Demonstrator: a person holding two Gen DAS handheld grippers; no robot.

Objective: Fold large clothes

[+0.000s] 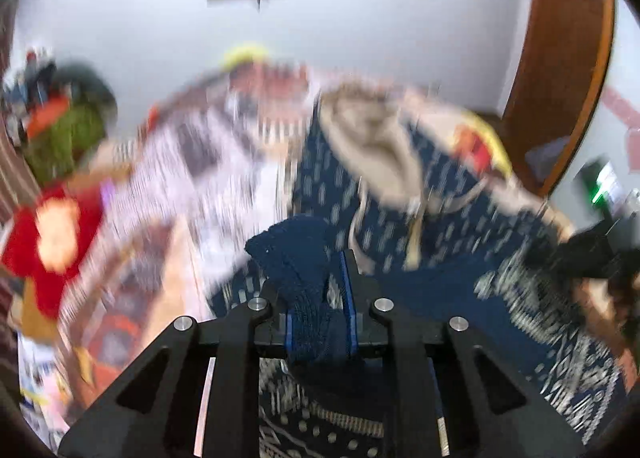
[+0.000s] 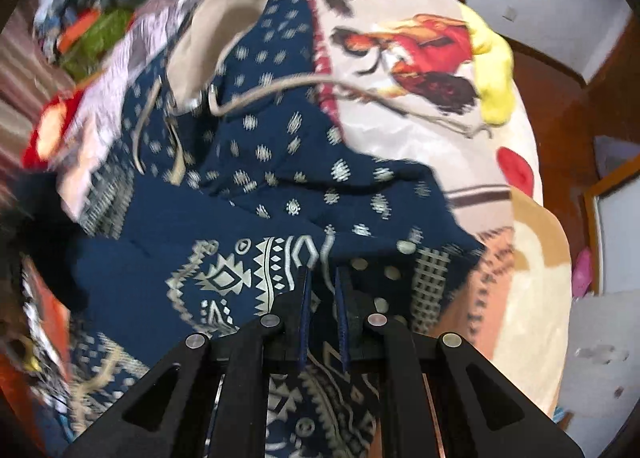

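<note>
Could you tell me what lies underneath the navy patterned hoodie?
The navy hoodie rests on a cream cartoon-print blanket, visible beyond its edges. Whatever lies directly beneath the hoodie is covered.

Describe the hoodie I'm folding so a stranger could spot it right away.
On the cartoon-print blanket covering the bed lies the navy hoodie, pinched by the left gripper and right gripper. Only it pairs cream geometric patterning with a beige-lined hood.

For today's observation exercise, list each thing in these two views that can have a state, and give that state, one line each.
Left tool: shut on a bunched navy ribbed edge.
Right tool: shut on patterned navy cloth.
Navy hoodie: unfolded, rumpled, spread over the blanket.
Drawstring: loose, trailing across the chest.
Printed blanket: spread beneath the hoodie.
</note>
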